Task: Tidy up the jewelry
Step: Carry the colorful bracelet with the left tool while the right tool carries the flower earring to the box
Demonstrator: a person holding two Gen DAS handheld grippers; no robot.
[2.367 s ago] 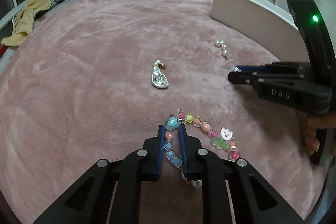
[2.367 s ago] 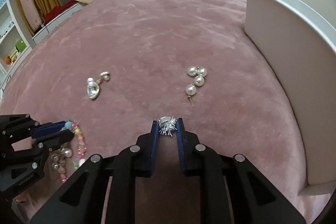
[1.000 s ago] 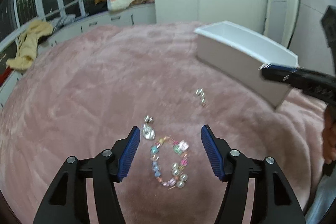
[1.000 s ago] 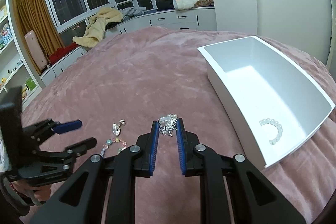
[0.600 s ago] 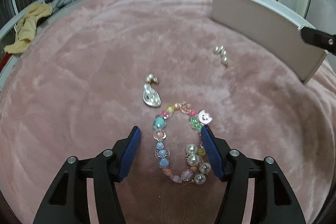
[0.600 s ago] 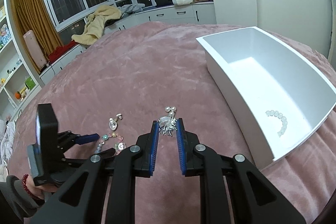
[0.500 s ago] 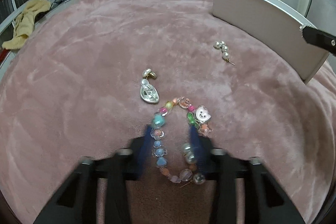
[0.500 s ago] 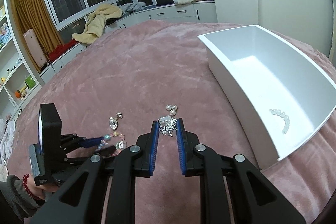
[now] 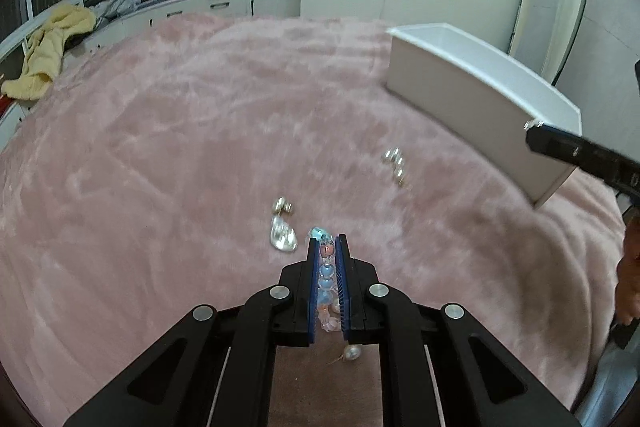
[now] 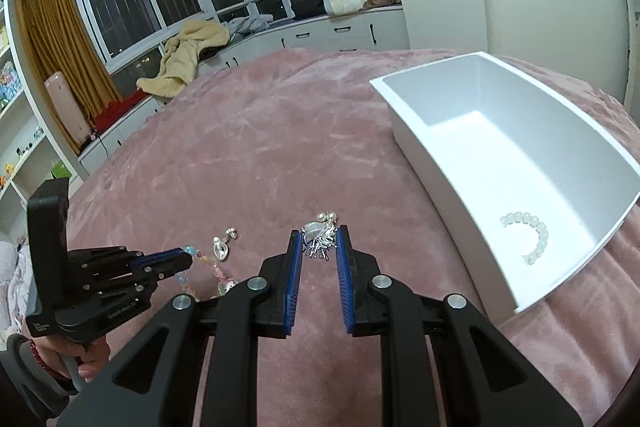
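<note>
My left gripper [image 9: 327,243] is shut on the colourful bead bracelet [image 9: 325,273], raised above the pink blanket [image 9: 180,147]; the rest of the bracelet hangs below it [image 10: 208,265]. My right gripper [image 10: 319,235] is shut on a silver tassel earring [image 10: 318,241], held in the air left of the white box [image 10: 624,203]. A clear bead bracelet [image 10: 528,235] lies inside the box. A silver drop earring [image 9: 282,237] and a pearl earring [image 9: 396,163] lie on the blanket.
The white box [image 9: 472,95] stands at the right on the blanket. A yellow garment [image 9: 44,55] lies on the window bench at the far left. White cabinets and a white wall stand behind.
My left gripper opened, came down around the colourful bracelet, shut on it and lifted it. My right gripper kept its hold on the tassel earring and rose beside the box.
</note>
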